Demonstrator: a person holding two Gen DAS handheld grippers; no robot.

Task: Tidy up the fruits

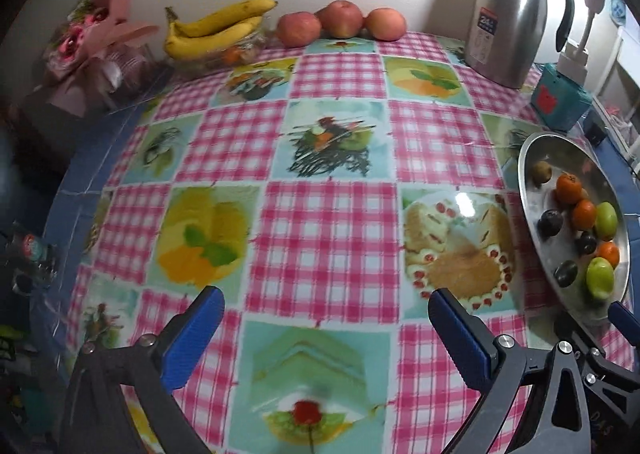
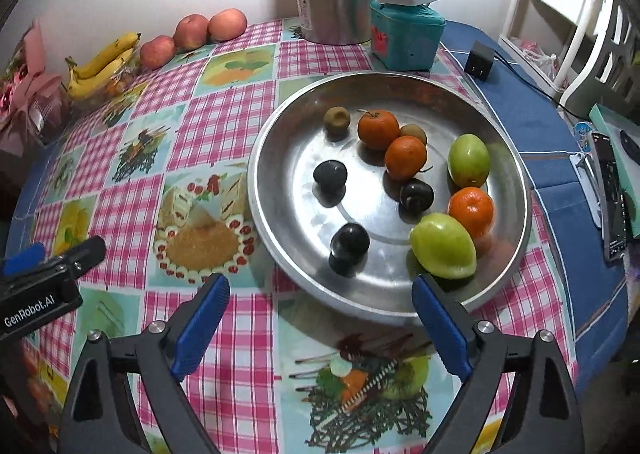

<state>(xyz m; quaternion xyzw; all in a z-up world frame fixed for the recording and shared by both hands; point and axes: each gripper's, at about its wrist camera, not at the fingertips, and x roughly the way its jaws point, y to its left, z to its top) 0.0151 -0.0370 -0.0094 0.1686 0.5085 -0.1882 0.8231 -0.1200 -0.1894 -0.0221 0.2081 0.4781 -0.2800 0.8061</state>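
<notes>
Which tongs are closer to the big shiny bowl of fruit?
Right. The right tongs hang open just in front of the steel bowl, with one pad at its near rim. The left tongs are open over bare tablecloth, with the bowl off to their right.

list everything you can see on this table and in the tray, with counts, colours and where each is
tray: 1, silver metal, right part of table
oranges: 3, orange, in tray
green fruits: 2, green, right side of tray
dark fruits: 3, near black, middle of tray
brown fruits: 2, olive brown, far side of tray
apples: 3, red, far edge by wall
bananas: 1 bunch, yellow, left of apples
jug: 1, steel with black handle, far right
teal box: 1, teal, beside jug
bouquet: 1, pink wrap, far left
tablecloth: 1, pink check with food prints, over table
left gripper: blue pads, open, over bare cloth
right gripper: blue pads, open, at tray's near rim
</notes>
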